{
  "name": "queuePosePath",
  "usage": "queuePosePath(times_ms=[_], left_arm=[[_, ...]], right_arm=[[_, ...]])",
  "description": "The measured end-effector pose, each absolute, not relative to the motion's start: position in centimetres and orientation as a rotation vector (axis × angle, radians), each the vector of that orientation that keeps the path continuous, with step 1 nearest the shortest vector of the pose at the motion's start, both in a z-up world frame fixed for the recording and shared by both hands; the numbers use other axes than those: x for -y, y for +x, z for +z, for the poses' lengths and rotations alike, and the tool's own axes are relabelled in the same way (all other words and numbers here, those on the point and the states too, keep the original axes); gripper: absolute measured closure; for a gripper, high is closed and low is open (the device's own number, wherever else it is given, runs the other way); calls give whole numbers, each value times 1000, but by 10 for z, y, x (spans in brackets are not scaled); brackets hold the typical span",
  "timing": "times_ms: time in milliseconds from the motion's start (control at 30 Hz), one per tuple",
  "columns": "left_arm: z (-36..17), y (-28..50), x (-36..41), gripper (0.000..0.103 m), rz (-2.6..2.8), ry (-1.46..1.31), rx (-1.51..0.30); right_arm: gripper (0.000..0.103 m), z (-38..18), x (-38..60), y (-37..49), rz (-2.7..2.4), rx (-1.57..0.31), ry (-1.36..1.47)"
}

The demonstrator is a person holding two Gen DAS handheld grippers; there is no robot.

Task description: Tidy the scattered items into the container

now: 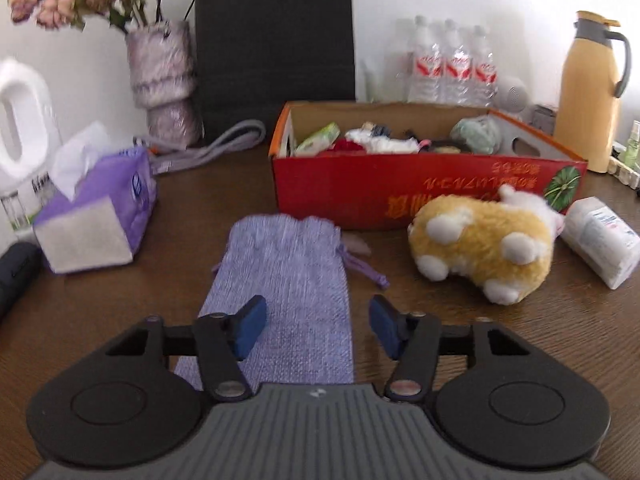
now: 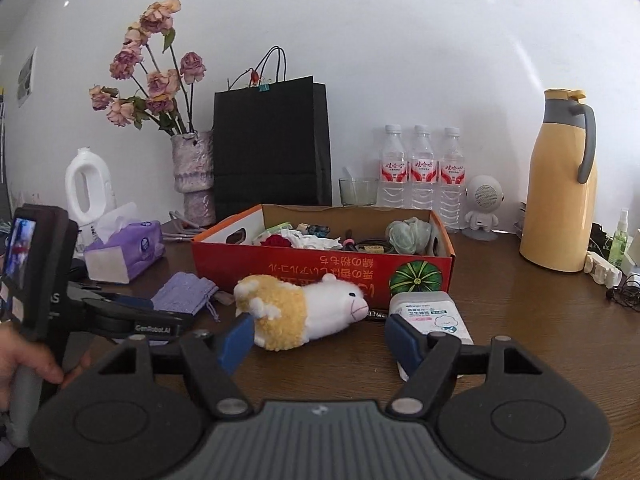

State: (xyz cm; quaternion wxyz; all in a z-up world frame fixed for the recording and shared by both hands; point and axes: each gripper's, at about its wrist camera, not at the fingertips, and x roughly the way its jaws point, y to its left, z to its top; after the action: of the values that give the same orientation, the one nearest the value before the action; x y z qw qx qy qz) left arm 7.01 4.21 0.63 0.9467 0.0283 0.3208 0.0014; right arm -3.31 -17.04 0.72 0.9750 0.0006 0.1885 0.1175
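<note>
While the left gripper [image 1: 316,326] hangs low in the left wrist view, its blue pads stand partly apart over the near end of a lilac drawstring pouch [image 1: 286,280] that lies flat on the brown table [image 1: 440,320]; the pouch runs between the two pads, and whether they touch the cloth I cannot tell. Beyond the pouch, in the middle of that frame, sits the red cardboard box [image 1: 348,188], open at the top and already holding a jumble of small things, among them a green ball of fabric and some white and red pieces. A yellow and white plush toy [image 1: 480,240] lies on its side just in front of the box's lower right corner, and a white packet of cotton swabs [image 1: 600,240] lies beside it at the right edge. A purple tissue box [image 1: 104,208] stands at the left. In the right wrist view the right gripper [image 2: 320,340] is at the bottom centre with its jaws fairly wide and nothing between them; the plush toy [image 2: 304,312] lies just past its left pad, and the swab packet [image 2: 432,316] sits behind its right pad. At the lower left of that frame a hand [image 2: 24,364] grips the handle of the left gripper [image 2: 160,312], whose jaws reach toward the pouch [image 2: 184,292]. Along the wall stand a vase of dried roses [image 2: 192,176], a black paper bag [image 2: 272,148], three water bottles [image 2: 422,172] and a yellow thermos jug [image 2: 560,184].
</note>
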Motion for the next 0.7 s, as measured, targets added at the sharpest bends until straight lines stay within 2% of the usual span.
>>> queuePosePath(times_ms=[33, 100, 133, 433, 533, 600, 700], left_arm=[[5, 70, -45, 78, 4, 41, -662], [6, 67, -49, 93, -3, 21, -654], [7, 65, -51, 97, -1, 19, -649], [75, -16, -104, 99, 34, -72, -449], [70, -22, -120, 99, 117, -47, -464], [66, -26, -127, 99, 134, -60, -476], [59, -32, -130, 99, 124, -53, -488]], right_arm=[[31, 7, 168, -33, 241, -382, -4], [31, 7, 163, -31, 261, -385, -17], [31, 6, 159, -31, 273, -389, -23], [32, 16, 94, -12, 463, -422, -106], [38, 12, 51, 28, 499, -467, -138], [51, 3, 25, 62, 478, -544, -129], [56, -8, -6, 96, 419, -620, -151]])
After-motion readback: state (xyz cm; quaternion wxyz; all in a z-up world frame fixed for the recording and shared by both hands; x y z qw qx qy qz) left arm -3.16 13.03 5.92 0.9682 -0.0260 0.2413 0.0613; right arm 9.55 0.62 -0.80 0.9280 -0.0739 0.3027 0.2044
